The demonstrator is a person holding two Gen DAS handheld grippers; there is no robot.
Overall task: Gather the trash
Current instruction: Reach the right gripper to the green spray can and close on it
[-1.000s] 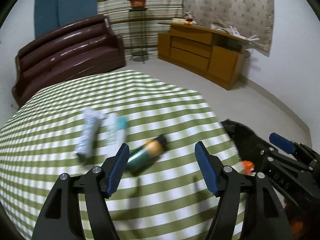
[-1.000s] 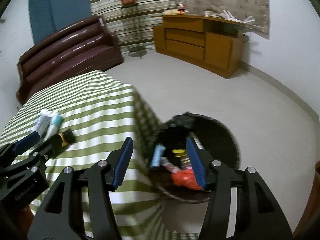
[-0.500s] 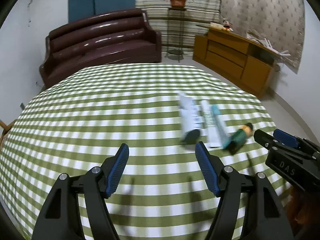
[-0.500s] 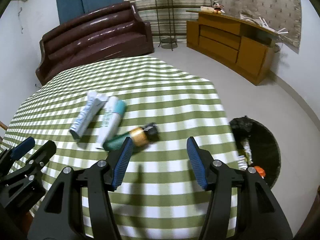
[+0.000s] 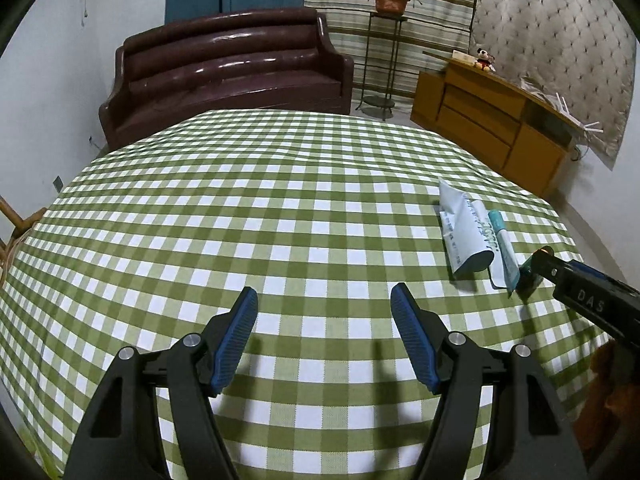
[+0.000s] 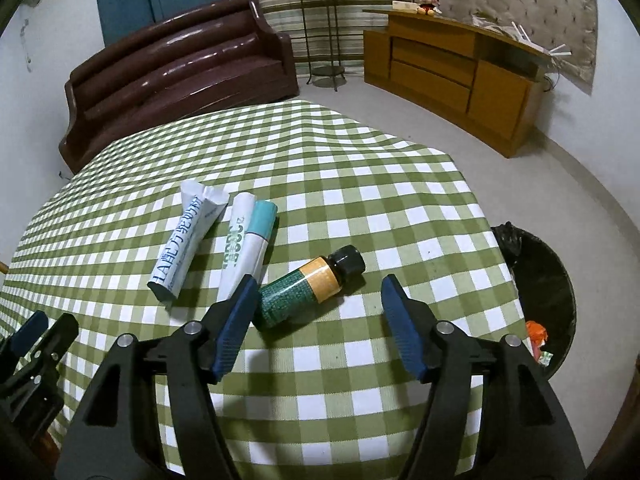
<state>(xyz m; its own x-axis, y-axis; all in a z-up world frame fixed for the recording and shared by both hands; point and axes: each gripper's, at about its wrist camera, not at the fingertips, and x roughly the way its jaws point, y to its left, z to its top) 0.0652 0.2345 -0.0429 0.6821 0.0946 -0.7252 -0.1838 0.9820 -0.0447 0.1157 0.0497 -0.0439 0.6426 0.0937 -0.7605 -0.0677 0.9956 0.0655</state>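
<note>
Right wrist view shows the right gripper, jaws opening and empty, poised over the green bottle lying on the counter beside two tubes, ready for transfer to the bin at right.

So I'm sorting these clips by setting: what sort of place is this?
Most likely a home living room: a dark brown leather sofa, a wooden sideboard against the wall, and a table under a green-and-white checked cloth.
</note>
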